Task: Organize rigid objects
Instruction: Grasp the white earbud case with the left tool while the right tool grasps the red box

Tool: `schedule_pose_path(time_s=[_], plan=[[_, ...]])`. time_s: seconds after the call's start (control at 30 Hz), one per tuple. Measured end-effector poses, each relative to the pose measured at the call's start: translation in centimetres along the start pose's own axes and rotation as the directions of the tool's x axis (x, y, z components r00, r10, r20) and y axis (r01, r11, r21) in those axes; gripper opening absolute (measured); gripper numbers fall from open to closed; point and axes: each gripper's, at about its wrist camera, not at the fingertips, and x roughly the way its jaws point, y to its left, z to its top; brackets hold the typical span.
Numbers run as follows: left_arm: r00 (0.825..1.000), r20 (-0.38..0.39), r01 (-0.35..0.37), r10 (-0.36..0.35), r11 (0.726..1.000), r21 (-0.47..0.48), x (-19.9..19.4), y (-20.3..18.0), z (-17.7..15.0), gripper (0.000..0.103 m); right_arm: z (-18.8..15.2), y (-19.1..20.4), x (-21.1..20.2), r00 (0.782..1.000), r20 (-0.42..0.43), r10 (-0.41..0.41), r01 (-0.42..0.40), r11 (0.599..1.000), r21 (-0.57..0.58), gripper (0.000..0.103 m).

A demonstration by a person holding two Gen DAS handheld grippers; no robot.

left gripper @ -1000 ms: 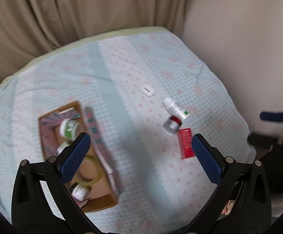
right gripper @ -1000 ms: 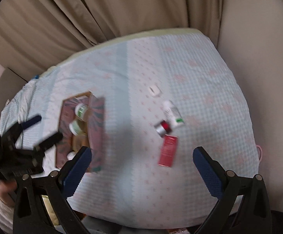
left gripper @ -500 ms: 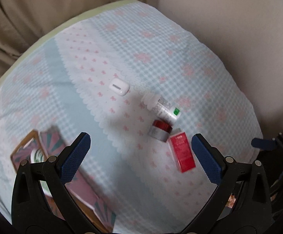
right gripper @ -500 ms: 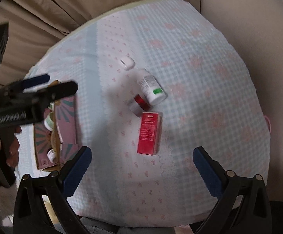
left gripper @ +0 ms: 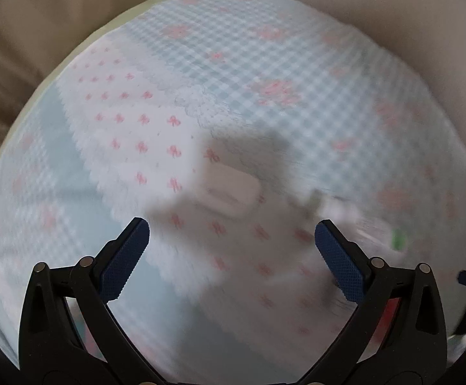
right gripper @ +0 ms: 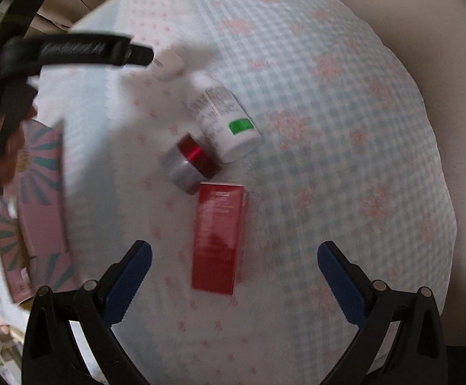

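A small white case [left gripper: 229, 192] lies on the patterned cloth just ahead of my open, empty left gripper [left gripper: 231, 250]; it also shows in the right wrist view [right gripper: 168, 64], next to the left gripper's finger [right gripper: 117, 52]. A white bottle with a green label [right gripper: 224, 120], a red and silver jar [right gripper: 191, 163] and a red box [right gripper: 218, 237] lie together. The bottle shows blurred in the left wrist view [left gripper: 361, 224]. My right gripper [right gripper: 234, 272] is open and empty, with the red box's near end between its fingers.
A pink patterned box [right gripper: 38, 211] holding other items stands at the left of the cloth. Beige curtains [left gripper: 40, 32] hang behind the table and a plain wall [right gripper: 441, 48] stands to the right. The cloth's edge [right gripper: 438, 224] drops off at the right.
Both grippers have moved down and closer to the cloth. The left one has closed in on the white case; the right one has closed in on the red box. Both stay open.
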Motion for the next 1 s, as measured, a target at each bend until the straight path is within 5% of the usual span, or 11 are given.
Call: schedule_pose_path(time_s=[0.07,0.17,0.33,0.43,0.57,0.73,1.0], plan=[[1.000,-0.007,-0.001,0.002,0.998,0.060,2.0,0.0,0.4,0.094,0.0,0.3,1.3,1.000,-0.011,-0.010,0.010,1.000,0.008,0.092],[1.000,-0.009,0.001,0.001,0.989,0.146,4.3,-0.1,0.8,0.086,-0.3,0.6,3.5,0.999,-0.043,-0.012,0.014,0.999,0.031,0.089],[1.000,-0.003,0.017,-0.017,0.969,0.247,6.2,-0.5,1.3,0.084,-0.4,0.6,5.8,0.997,-0.075,-0.031,0.037,0.996,0.077,0.075],[0.998,-0.018,0.066,-0.063,0.966,0.252,7.0,-0.1,1.7,0.074,-0.5,0.3,6.3,0.995,-0.080,-0.053,0.062,0.991,0.115,0.074],[0.995,-0.025,0.103,-0.100,0.960,0.260,7.1,0.1,2.0,0.060,-0.3,0.1,6.9,0.994,-0.082,-0.075,0.086,0.987,0.139,0.059],[0.994,-0.026,0.113,-0.110,0.956,0.272,7.3,0.3,2.3,0.058,1.0,0.6,7.7,0.994,-0.094,-0.059,0.073,0.986,0.147,0.040],[0.995,-0.021,0.097,-0.095,0.965,0.242,6.7,0.2,2.1,0.058,1.2,1.1,7.7,0.994,-0.091,-0.057,0.070,0.986,0.149,0.040]])
